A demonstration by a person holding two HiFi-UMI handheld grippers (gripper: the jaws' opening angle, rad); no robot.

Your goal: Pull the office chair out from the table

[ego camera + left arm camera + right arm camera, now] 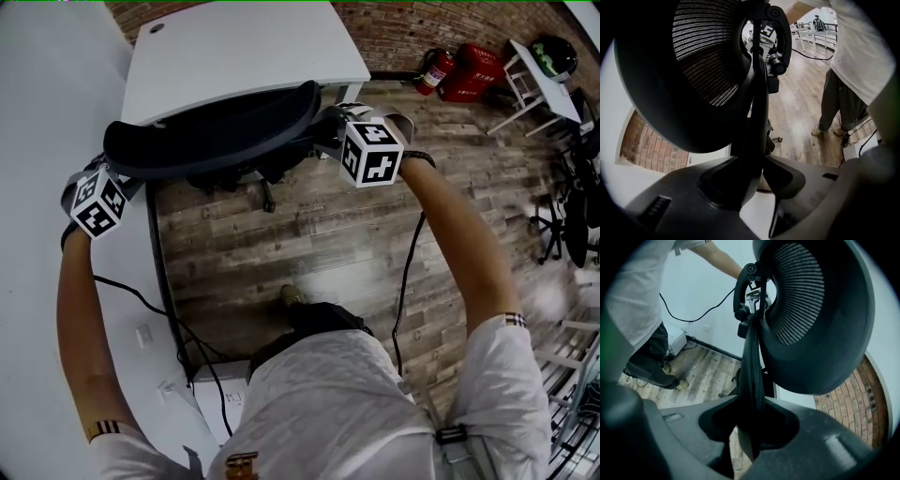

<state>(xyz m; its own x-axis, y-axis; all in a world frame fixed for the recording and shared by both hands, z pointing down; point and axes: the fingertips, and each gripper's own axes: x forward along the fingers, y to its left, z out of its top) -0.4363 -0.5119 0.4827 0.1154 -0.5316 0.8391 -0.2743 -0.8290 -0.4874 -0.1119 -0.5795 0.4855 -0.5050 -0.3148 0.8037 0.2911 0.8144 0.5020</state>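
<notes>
Clamping the office chair [216, 131] by its curved backrest, the left gripper [754, 161] and the right gripper [751, 401] each pinch the thin, dark edge of the frame at opposite ends. Their grey moulded jaws are pressed against it on both sides. The backrest is a wide black shell, bowed like a shallow dish and filled with fine ribbed mesh that shows pale lines where light catches it. The chair sits tucked against the near edge of the smooth white table [244, 47], its dark base just visible beneath the backrest. Below lies a floor [309, 225] of weathered grey-brown wood planks, and a rough red brick wall [403, 23] runs behind the table.
</notes>
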